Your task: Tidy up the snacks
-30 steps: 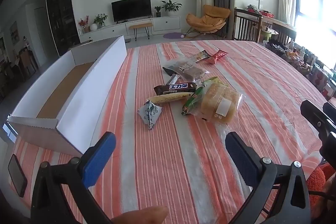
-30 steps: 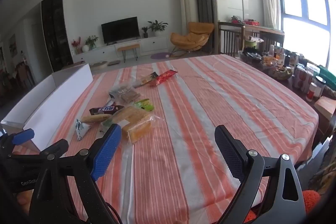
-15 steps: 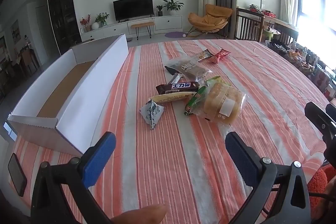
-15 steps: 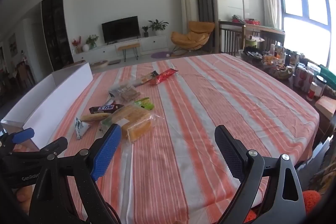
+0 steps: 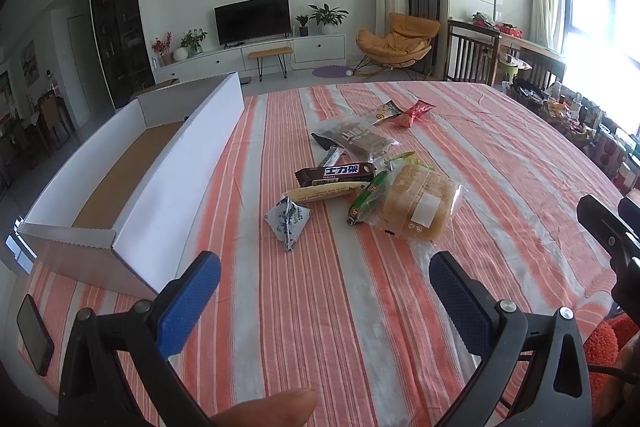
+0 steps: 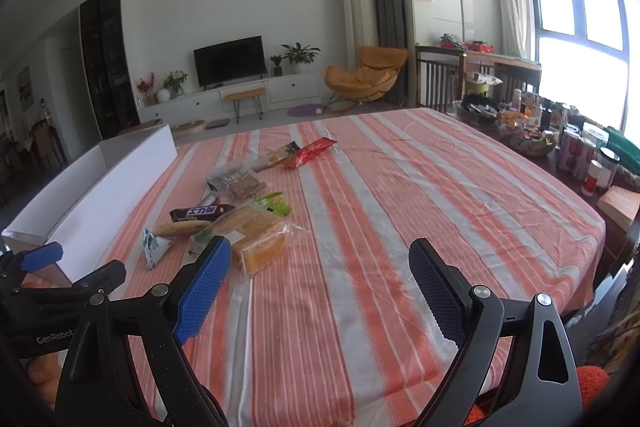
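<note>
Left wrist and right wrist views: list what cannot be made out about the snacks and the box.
- White box: in the right wrist view its near wall hides the inside; in the left wrist view the floor's near end is hidden.
- Bread pack: label print too small in both views.
- Green packet: partly under the bread pack.
- Red packet: too distant to read.

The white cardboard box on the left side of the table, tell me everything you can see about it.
The white cardboard box is long, shallow and open-topped, with plain white walls and a bare brown cardboard floor. Nothing shows inside it, though part of the floor is hidden behind its near wall. It rests flat on the striped tablecloth along the table's left side, its length running away from the camera. The snacks lie apart from it to its right; the blue-and-white packet is nearest. Neither claw touches it.
</note>
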